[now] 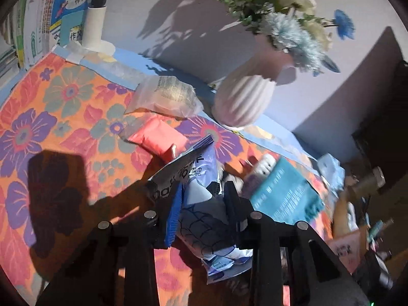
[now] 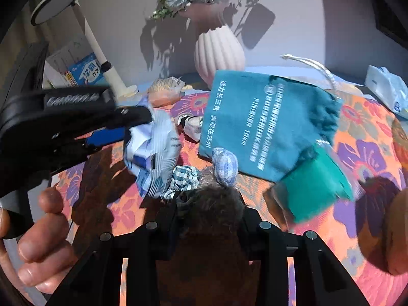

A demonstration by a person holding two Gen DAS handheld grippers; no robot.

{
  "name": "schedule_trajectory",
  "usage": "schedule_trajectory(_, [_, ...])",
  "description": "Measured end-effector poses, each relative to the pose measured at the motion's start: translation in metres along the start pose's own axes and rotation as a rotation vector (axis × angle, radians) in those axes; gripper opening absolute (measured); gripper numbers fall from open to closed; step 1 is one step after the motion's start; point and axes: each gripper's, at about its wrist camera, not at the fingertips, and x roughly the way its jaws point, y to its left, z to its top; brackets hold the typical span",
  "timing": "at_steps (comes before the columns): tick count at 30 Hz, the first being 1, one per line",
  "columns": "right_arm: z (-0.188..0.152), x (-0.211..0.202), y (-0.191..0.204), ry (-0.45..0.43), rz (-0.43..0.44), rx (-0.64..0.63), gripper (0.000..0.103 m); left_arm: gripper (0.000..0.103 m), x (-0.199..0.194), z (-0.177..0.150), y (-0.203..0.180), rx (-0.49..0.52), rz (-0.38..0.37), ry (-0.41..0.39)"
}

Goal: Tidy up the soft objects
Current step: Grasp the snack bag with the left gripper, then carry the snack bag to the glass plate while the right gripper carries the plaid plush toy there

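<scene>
Work surface: floral tablecloth (image 1: 63, 117) in orange, purple and grey-green, blue border along the far edge, set against a pale wall (image 1: 178, 25) marked with hard plant shadows. Ribbed pale vase (image 1: 242, 97) of blue and white flowers at the back edge; white lamp post (image 1: 95, 23) and a stack of books (image 1: 66, 2) in the far corner.

Soft items on the cloth: clear plastic bag (image 1: 165, 97) near the vase, pink packet (image 1: 158, 137) just in front of it, teal drawstring pouch (image 2: 262, 122) with white print and cord, green packet (image 2: 316, 188) overlapping the pouch's near corner, tissue pack (image 2: 387, 89) at the far right edge.

Left gripper (image 1: 201, 193): closed on a blue-and-white wet-wipe pack (image 1: 199, 204), pack crumpled between the jaws and raised off the cloth; same pack visible in the right wrist view, held beside the pouch.

Right gripper (image 2: 209, 209): jaws pinched on a dark fuzzy item (image 2: 211, 204), mostly in shadow, identity not determinable. Checked fabric (image 2: 185, 178) and a blue plaid ball (image 2: 225, 163) just beyond its tips, contact with the fuzzy item unclear.

Fingers of a hand (image 2: 43, 232) on the left gripper's handle, partly cut off by the frame. Right margin of the left wrist view blurred and dark; small white object behind the pouch not identifiable.
</scene>
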Motion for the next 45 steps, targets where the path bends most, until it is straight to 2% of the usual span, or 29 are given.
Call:
schedule_trajectory(6, [-0.02,-0.021,-0.007,0.003,-0.025,0.019,0.036,0.029,-0.023,-0.02,-0.004,0.122,-0.032,0.01])
schedule_trajectory(12, [-0.028,-0.042,-0.013,-0.005,-0.047,0.062,0.036,0.029,-0.049,-0.043,-0.029,0.269,-0.042,0.0])
schedule_trajectory(15, [-0.029,-0.048,-0.019,0.065,-0.142,0.105,0.036,0.029,-0.053,-0.058,-0.041,0.304,-0.062,0.014])
schedule_trajectory(17, [-0.033,-0.059,-0.032,0.104,-0.129,0.174,0.036,0.028,-0.055,-0.069,-0.051,0.335,-0.079,0.023])
schedule_trajectory(27, [-0.053,-0.137,-0.072,0.054,-0.189,0.25,0.036,0.028,-0.08,-0.12,-0.119,0.501,-0.187,0.046])
schedule_trajectory(29, [-0.058,-0.148,-0.086,0.07,-0.223,0.276,0.036,0.028,-0.085,-0.132,-0.137,0.539,-0.213,0.057])
schedule_trajectory(32, [-0.068,-0.165,-0.111,0.084,-0.221,0.35,0.036,0.028,-0.092,-0.15,-0.162,0.597,-0.254,0.071])
schedule_trajectory(40, [-0.083,-0.237,-0.167,-0.009,-0.315,0.453,0.036,0.028,-0.099,-0.198,-0.234,0.734,-0.39,0.135])
schedule_trajectory(45, [-0.081,-0.27,-0.19,-0.08,-0.348,0.494,0.036,0.026,-0.1,-0.21,-0.281,0.799,-0.455,0.141])
